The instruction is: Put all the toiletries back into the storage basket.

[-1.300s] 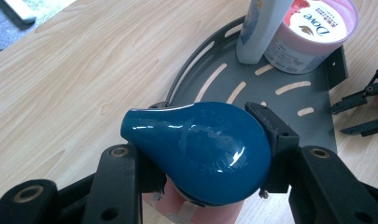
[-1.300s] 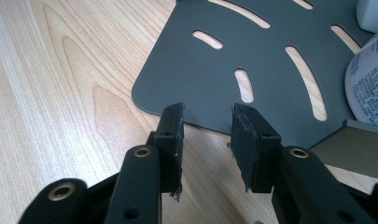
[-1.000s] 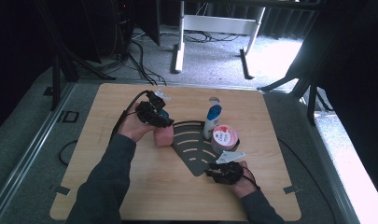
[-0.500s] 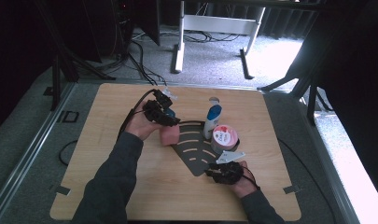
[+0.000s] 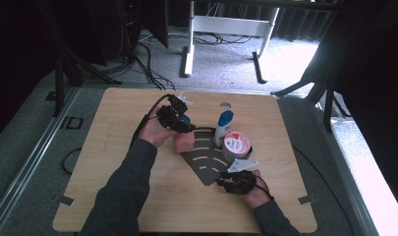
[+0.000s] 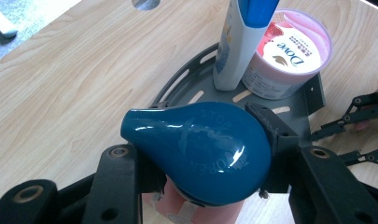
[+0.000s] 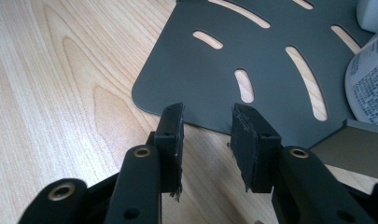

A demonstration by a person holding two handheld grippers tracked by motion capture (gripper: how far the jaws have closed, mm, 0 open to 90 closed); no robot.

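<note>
Holding status: a pink bottle with a glossy teal teardrop-shaped cap (image 6: 200, 151) is seen clamped between the jaws of the left gripper (image 5: 174, 118), gripped just under the cap.
Position of held item: the bottle is carried low over the near-left edge of the dark grey slotted fan-shaped metal rack (image 5: 206, 157); whether its base touches the rack cannot be told.
Right gripper (image 7: 207, 140): jaws are seen slightly parted with nothing between them, poised at the rack's rounded corner over the light wooden tabletop (image 5: 113, 123).
Rack contents: a white upright bottle with a blue front (image 5: 223, 125) and a pink round tub with a printed lid (image 5: 236, 144) are seen touching each other at the rack's far end.
Risk 1: the smooth rounded cap could be lost from the jaws if it is tilted, judged from the glossy surface.
Risk 2: the white bottle could be knocked over if the held bottle is swung towards it; it stands tall and narrow.
Risk 3: the rack could be shifted if pressed at its edge, as it is not held.
Appearance of held item: the cap bears embossed lettering, too faint to read; the pink body is largely hidden.
</note>
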